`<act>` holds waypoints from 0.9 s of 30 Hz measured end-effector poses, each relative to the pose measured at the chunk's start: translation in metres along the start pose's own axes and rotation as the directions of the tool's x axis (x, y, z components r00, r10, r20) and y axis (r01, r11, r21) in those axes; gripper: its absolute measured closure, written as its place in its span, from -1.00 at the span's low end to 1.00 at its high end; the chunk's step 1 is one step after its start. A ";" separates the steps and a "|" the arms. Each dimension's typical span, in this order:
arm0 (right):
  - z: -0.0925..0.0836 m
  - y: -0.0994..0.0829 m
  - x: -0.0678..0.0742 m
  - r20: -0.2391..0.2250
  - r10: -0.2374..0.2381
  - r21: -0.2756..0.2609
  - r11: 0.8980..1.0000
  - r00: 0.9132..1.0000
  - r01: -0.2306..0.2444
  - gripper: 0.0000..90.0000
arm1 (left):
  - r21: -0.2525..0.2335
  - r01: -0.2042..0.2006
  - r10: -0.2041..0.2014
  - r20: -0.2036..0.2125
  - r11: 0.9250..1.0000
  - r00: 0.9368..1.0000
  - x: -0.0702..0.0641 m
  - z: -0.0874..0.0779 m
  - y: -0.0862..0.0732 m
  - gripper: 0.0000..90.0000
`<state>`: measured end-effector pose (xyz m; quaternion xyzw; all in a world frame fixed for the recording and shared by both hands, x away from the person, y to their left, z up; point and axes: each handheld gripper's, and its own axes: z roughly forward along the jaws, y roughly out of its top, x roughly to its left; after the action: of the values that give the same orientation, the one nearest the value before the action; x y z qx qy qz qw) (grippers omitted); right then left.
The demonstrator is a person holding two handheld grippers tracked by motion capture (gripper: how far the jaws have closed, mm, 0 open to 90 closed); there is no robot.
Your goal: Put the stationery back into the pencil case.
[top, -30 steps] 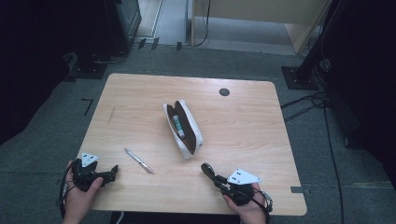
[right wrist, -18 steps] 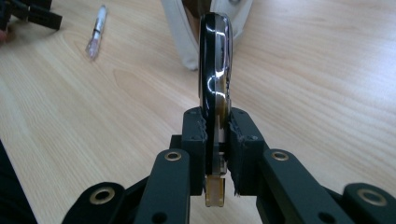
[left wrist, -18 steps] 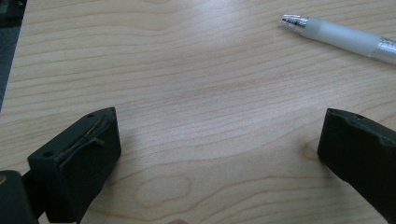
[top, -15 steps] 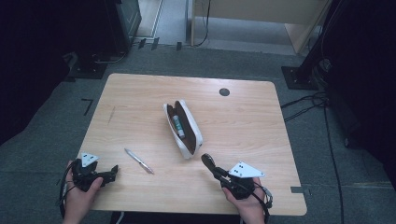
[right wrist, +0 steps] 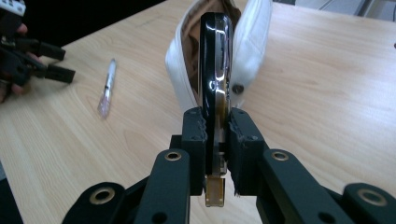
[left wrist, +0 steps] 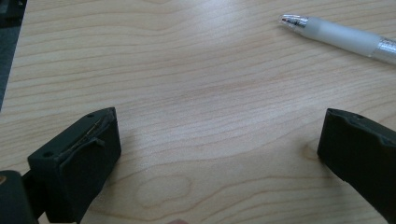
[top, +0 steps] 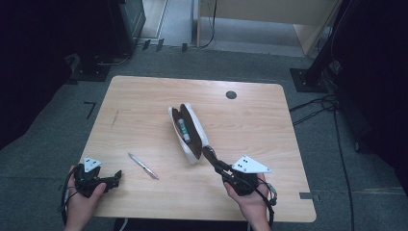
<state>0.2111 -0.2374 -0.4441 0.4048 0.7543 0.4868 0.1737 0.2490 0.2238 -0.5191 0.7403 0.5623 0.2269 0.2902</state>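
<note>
My right gripper [right wrist: 217,135] clamps a glossy black, slim, round-ended object [right wrist: 215,88], its far tip at the near end of the soft white pouch [top: 191,132], which lies open mid-table with a brown lining. My left gripper [left wrist: 219,154] stands open over bare wood. A frosted pen [left wrist: 341,37] is cut off by the frame edge. The pale woodgrain table [top: 144,96] stands on grey carpet; the surroundings are dark.

Glossy black flat bar [right wrist: 214,84] over open white pencil case [right wrist: 254,42]
The bar stands on its thin edge, its far end above the case's brown inside; the case lies mid-table.
</note>
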 end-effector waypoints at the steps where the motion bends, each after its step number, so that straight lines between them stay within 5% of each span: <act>1: 0.000 0.002 0.001 0.000 0.001 0.000 1.000 1.000 -0.001 0.74 | 0.000 0.000 0.000 0.000 1.000 1.000 0.000 0.000 0.000 -1.00; 27: 0.057 0.070 0.017 0.042 -0.007 0.013 1.000 0.999 0.006 0.74 | 0.001 0.000 0.000 0.000 1.000 1.000 0.000 0.000 0.000 -1.00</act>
<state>0.2689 -0.1759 -0.4069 0.4135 0.7549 0.4728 0.1886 0.2490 0.2238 -0.5190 0.7404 0.5625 0.2265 0.2901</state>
